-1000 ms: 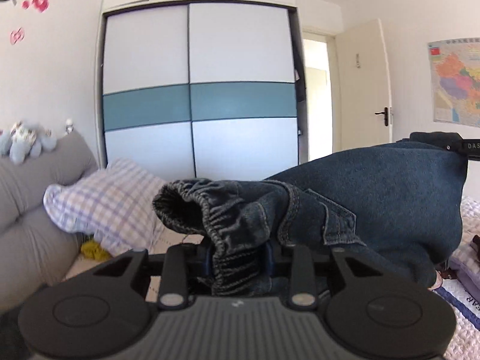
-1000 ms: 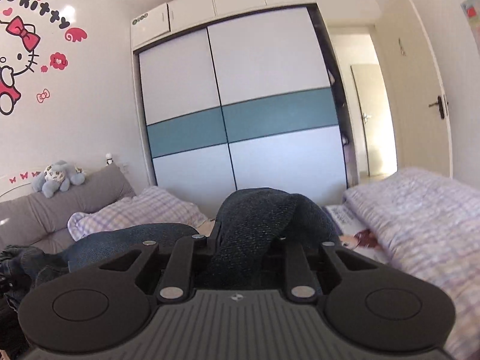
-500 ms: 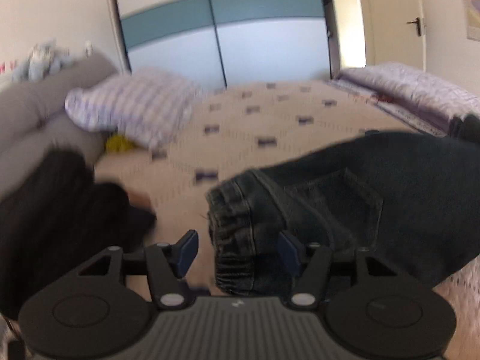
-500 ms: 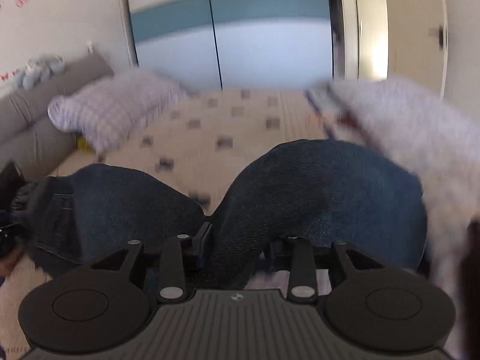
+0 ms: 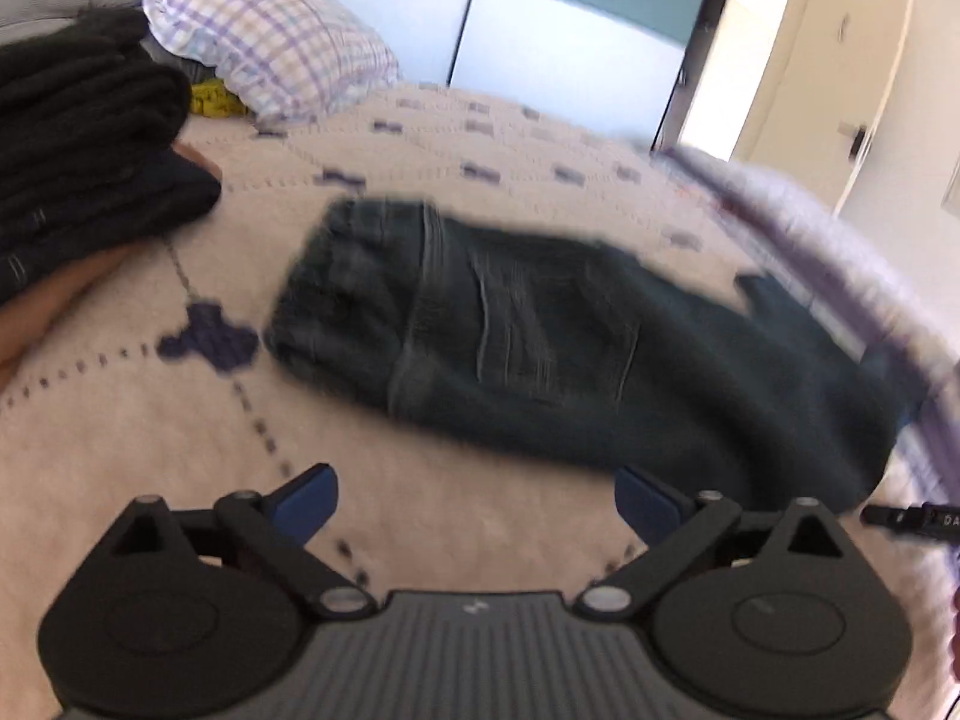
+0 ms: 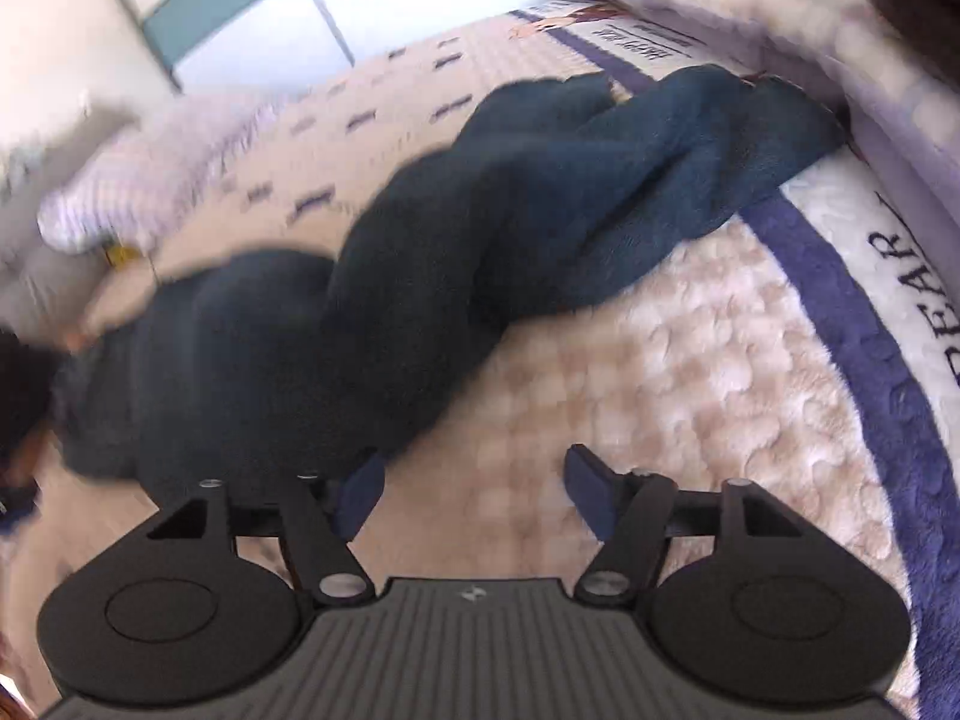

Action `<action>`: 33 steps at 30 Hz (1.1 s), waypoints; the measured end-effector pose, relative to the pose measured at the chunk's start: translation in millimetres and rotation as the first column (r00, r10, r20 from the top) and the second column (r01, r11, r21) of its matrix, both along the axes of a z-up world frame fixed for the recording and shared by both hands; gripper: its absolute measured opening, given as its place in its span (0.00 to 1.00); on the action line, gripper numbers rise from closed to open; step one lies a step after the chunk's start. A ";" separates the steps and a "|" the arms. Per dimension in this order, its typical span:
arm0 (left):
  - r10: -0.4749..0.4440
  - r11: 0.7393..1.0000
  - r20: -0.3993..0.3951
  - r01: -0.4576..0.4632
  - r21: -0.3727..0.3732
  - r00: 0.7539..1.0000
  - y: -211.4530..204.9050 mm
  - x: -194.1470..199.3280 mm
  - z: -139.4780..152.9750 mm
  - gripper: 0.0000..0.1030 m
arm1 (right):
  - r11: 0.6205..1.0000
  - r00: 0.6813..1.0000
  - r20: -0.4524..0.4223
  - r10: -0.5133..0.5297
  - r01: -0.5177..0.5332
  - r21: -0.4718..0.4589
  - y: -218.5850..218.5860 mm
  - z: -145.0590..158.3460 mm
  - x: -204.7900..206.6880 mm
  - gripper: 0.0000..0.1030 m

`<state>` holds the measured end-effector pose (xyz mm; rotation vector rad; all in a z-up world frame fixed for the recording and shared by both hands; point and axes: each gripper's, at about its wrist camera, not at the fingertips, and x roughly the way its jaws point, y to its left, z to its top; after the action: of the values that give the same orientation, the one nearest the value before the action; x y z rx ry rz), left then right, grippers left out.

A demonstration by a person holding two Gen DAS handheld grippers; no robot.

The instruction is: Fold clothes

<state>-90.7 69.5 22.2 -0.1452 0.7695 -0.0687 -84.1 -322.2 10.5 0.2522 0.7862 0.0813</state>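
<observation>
Dark blue denim trousers (image 5: 540, 348) lie spread on the beige bedspread (image 5: 150, 450), elastic waistband toward the left in the left wrist view. My left gripper (image 5: 477, 507) hovers just short of them, its jaws opening wide with only bedspread between them. In the right wrist view the trousers (image 6: 420, 276) run from lower left to the twisted legs at upper right. My right gripper (image 6: 474, 495) is at their near edge, jaws opening. Its left fingertip (image 6: 360, 492) is beside the cloth, and nothing is pinched between the pads.
A stack of folded black clothes (image 5: 84, 144) sits at the left of the bed, beside a checked pillow (image 5: 282, 54). A lilac quilt (image 6: 780, 18) is bunched along the right. A wardrobe (image 5: 570, 30) and an open doorway (image 5: 756, 54) stand beyond the bed.
Both grippers came down from high over the bed and let go of the trousers, which now lie on the bedspread. Both sets of jaws went from shut on denim to spread apart.
</observation>
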 end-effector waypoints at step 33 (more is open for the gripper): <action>0.015 1.000 0.173 -0.020 0.024 0.985 -4.9 -28.2 -26.1 1.00 | 0.990 0.983 0.149 -0.109 0.093 0.107 17.0 26.6 59.7 0.34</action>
<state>-118.9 64.6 -3.9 -0.1196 0.5951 -0.0537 -24.4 -305.2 37.1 0.3759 0.6143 0.0437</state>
